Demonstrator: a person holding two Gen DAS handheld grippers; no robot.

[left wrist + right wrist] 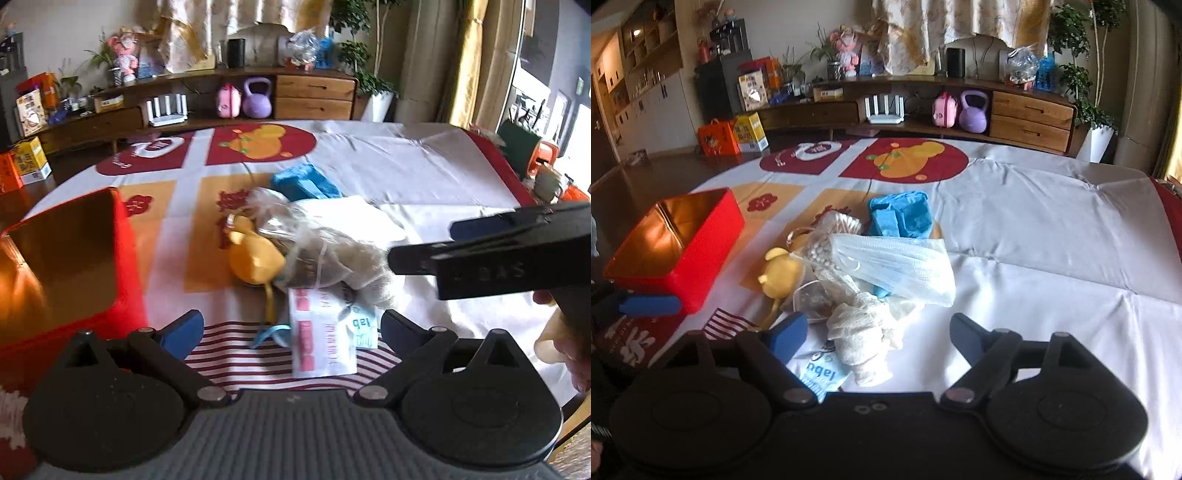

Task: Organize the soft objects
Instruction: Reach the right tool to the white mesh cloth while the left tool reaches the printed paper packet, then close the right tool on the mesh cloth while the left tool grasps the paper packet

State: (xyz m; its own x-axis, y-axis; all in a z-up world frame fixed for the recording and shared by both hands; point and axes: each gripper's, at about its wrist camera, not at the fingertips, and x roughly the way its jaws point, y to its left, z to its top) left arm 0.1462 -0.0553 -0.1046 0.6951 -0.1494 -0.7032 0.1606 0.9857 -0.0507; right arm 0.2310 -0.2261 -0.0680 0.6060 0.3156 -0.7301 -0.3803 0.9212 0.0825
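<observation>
Both grippers stand wide and empty: left gripper (pixel 291 328), right gripper (pixel 878 334) over a gauze roll (pixel 862 343). Soft items lie heaped mid-cloth: face mask (pixel 897 267), blue gloves (pixel 899 218), yellow toy (pixel 779 277). Red box (pixel 677 245) sits left, open. White patterned tablecloth (pixel 1052 229) covers the table; wooden sideboard (pixel 1030 118) stands behind.

On the bench (pixel 1034 229): one red box (pixel 683 251), one yellow plush toy (pixel 779 277), one blue folded cloth (pixel 901 218), one white face mask (pixel 897 266), one roll of cream gauze (pixel 864 332), one clear bag of cotton swabs (pixel 827 240) and one light-blue "labu" packet (pixel 820 376). Also one white printed sachet (pixel 321 332), plain only in the left wrist view. Beyond, on the sideboard (pixel 1030 110): one purple kettlebell (pixel 975 112), one pink toy case (pixel 945 105), one white router (pixel 884 109), two drawers.
</observation>
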